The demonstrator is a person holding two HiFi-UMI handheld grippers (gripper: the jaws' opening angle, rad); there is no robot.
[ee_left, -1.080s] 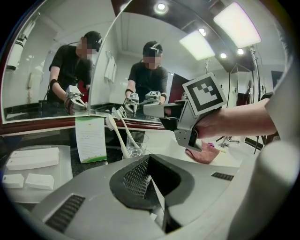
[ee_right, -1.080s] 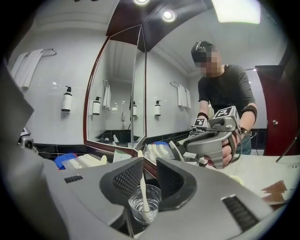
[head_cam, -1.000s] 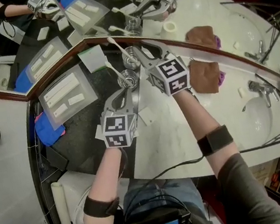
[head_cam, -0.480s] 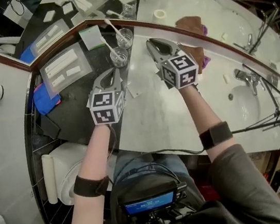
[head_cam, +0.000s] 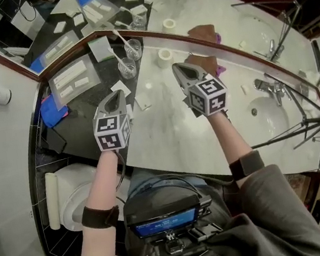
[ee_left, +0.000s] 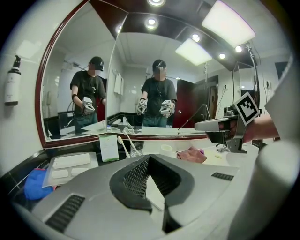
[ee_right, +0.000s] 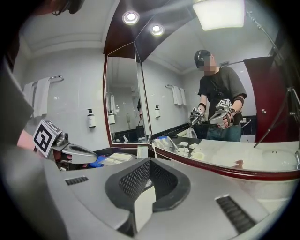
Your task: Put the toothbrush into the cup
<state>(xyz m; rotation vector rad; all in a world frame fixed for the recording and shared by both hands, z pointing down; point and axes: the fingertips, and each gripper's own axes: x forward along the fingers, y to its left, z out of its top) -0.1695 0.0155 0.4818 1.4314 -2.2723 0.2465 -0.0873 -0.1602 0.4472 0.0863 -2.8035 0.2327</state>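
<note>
Retreat is the step I judge to be in hand, since a toothbrush (head_cam: 120, 59) already stands in the near cup (head_cam: 128, 69) and a second toothbrush (head_cam: 125, 40) stands in the far cup (head_cam: 133, 49). Both glasses are set at the far left of the tabletop (head_cam: 165, 123), just before the mirror (head_cam: 219, 2), and I cannot tell which brush the task meant. My left hand-held gripper (head_cam: 113, 95) is clenched with nothing in it, its pads meeting in its own view, and it hangs on the near side of the cups, apart from them. My right hand-held gripper (head_cam: 178, 68) sits further right, close by the brown cloth (head_cam: 207, 62). Its jaws have just been closing with nothing between them, so it is clenched and bare too. To finish well I would draw both grippers toward the near edge and keep them closed. I would steer the left one wide of the glasses, because a light knock could tip a cup or flick a brush out. I would also check from the head view that each brush leans settled on its rim before calling the job done. Each toothbrush has its long axis steep but tilted: the lower end is down inside the glass, and the upper end, which looks like the head, leans up and toward the far left. The two lie roughly parallel.
</note>
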